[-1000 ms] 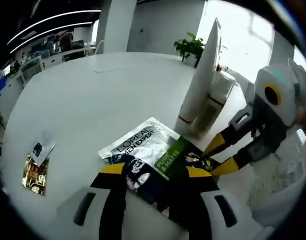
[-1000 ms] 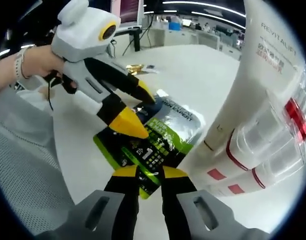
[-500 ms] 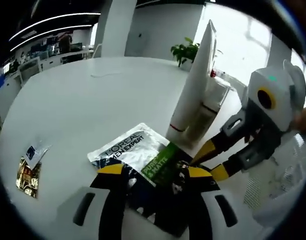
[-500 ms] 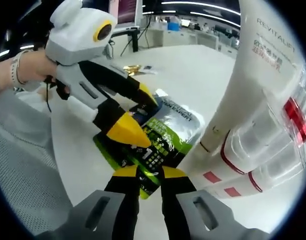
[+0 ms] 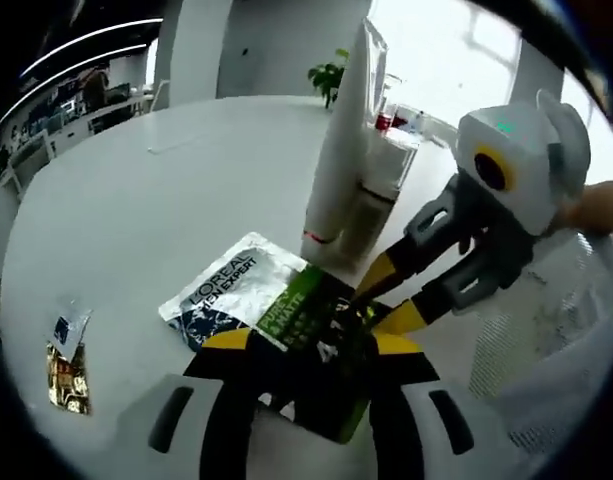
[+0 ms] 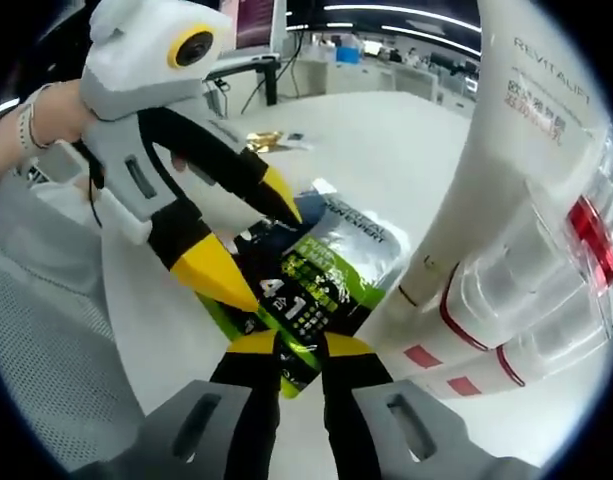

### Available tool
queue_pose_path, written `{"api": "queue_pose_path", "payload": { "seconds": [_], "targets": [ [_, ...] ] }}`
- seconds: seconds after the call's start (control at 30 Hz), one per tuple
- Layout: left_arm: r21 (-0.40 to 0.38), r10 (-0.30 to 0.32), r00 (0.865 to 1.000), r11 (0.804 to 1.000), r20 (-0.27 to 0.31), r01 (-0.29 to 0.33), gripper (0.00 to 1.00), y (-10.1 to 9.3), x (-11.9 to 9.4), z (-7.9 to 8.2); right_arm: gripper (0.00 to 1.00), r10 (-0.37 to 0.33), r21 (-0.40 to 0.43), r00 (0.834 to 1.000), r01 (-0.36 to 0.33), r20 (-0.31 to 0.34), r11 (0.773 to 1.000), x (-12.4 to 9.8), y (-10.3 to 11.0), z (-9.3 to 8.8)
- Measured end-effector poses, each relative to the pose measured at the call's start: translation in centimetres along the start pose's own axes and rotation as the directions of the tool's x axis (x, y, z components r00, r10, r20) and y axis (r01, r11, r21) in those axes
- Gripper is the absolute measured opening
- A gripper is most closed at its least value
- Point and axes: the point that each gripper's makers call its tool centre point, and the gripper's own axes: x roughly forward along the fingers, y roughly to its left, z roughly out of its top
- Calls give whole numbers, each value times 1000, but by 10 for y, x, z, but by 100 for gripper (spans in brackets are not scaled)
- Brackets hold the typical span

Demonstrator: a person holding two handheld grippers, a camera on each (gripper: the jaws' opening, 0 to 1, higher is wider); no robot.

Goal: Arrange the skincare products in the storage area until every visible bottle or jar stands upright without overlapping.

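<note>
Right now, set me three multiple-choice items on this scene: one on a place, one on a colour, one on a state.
1. Where do the small foil packets lie?
A. apart from the big sachet, on the bare table
B. on top of the white tube
C. between the right gripper's jaws

2. What colour is the band on the sachet?
A. blue
B. green
C. orange

3. How is the white tube standing?
A. flat on the table
B. upright on its cap
C. held in the air by the left gripper

Answers: 1 A, they lie alone on the white table. 2 B, a green stripe crosses it. 3 B, it rises from its cap beside the sachet.
</note>
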Motion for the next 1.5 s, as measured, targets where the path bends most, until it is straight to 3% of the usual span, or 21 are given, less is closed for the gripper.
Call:
{"api": "queue_pose_path", "payload": {
  "seconds": [0.1,0.23,0.27,0.73,1.0,1.13,1.3,1.5],
  "targets": [
    [47,19,999,999,-46,-17,39,0,4,-8,16,0,0,1000,0,-1,1000,0,0,0],
    [82,1,995,997,-101,7,40,-7,11,-22,16,-1,1,1000,1,1,1000,0,0,0],
    [92,13,997,996,-77,-6,40,-6,11,-18,16,-1,2,1000,1,1,1000,0,0,0],
    [97,28,997,995,-70,-21,42,-4,13,-17,16,19,-25,1000,-19,-17,1000,-5,4,3],
    [91,15,998,996,-63,-10,41,-3,15,-15,20,73,-24,997,-73,-5,997,-30,19,11],
    [88,14,998,996,-57,-9,41,-3,15,-14,19,53,-45,997,-50,48,998,-50,22,26],
    [85,4,999,996,-34,-2,41,-1,17,-13,20,47,43,987,-54,153,998,-76,28,37],
    [92,0,1000,996,-28,3,42,-1,17,-11,25,-32,71,982,19,187,997,-108,24,29]
  ]
}}
